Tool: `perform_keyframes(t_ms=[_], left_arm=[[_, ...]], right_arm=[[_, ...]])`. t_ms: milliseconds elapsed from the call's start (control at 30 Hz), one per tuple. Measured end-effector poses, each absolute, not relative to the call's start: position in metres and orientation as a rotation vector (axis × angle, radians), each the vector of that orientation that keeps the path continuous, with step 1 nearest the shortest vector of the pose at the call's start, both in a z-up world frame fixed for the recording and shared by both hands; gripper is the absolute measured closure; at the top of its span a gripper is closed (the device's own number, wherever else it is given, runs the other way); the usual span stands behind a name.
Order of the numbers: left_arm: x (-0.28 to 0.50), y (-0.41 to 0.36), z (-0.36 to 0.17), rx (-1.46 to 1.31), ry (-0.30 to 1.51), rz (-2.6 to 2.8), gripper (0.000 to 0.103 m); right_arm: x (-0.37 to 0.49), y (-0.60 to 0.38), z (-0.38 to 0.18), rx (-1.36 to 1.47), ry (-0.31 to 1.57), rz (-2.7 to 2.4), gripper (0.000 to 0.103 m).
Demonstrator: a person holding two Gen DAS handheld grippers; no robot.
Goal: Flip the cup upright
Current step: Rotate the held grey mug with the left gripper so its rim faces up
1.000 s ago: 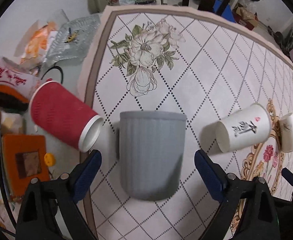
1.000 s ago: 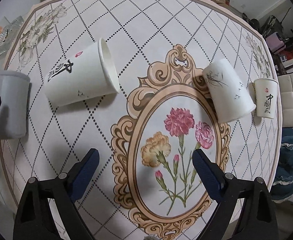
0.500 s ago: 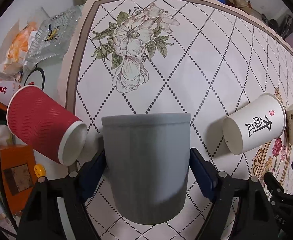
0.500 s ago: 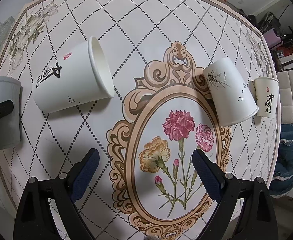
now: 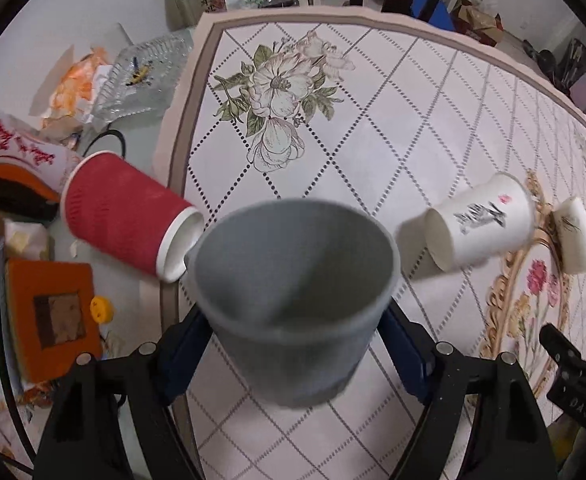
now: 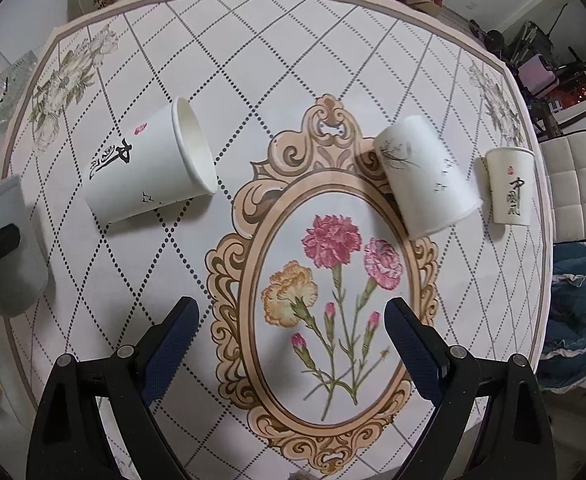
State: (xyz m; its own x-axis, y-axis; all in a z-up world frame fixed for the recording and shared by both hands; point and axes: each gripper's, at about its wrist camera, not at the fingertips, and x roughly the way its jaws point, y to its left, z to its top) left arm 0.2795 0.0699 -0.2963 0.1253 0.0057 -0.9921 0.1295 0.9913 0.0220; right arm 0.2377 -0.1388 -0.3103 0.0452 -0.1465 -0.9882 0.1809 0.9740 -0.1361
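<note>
Fingers of the left gripper (image 5: 293,344) pinch the grey cup (image 5: 293,304), tilted with its mouth toward the camera above the surface (image 5: 373,152); red cup (image 5: 125,220) lies left, white cup (image 5: 481,228) right; right gripper (image 6: 291,320) hovers, fingers spread

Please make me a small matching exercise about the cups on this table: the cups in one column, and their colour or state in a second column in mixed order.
1. grey cup
2. red cup
3. small white cup
4. left gripper

A. standing at the far right
B. lying beside the mat's left edge
C. held, mouth facing the camera
D. shut on a cup

Pairs: 1-C, 2-B, 3-A, 4-D
</note>
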Motion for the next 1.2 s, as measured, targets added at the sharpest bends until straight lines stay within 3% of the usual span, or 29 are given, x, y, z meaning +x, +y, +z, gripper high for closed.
perform_keyframes(t_ms=[500,833,1200], left_arm=[[0.174,0.001,-0.237,0.085,1.436,-0.119,0.023],[0.102,-0.088,-0.293,0.075,1.65,-0.271,0.023],[0.13,-0.142,-0.34,0.053,1.702,-0.297,0.023]], right_arm=[[0.162,-0.21,-0.277,0.116,1.474,-0.24,0.008],[0.102,-0.301,-0.306,0.202,1.541,-0.306,0.008],[0.081,-0.359,-0.329,0.23,1.567,-0.377,0.008]])
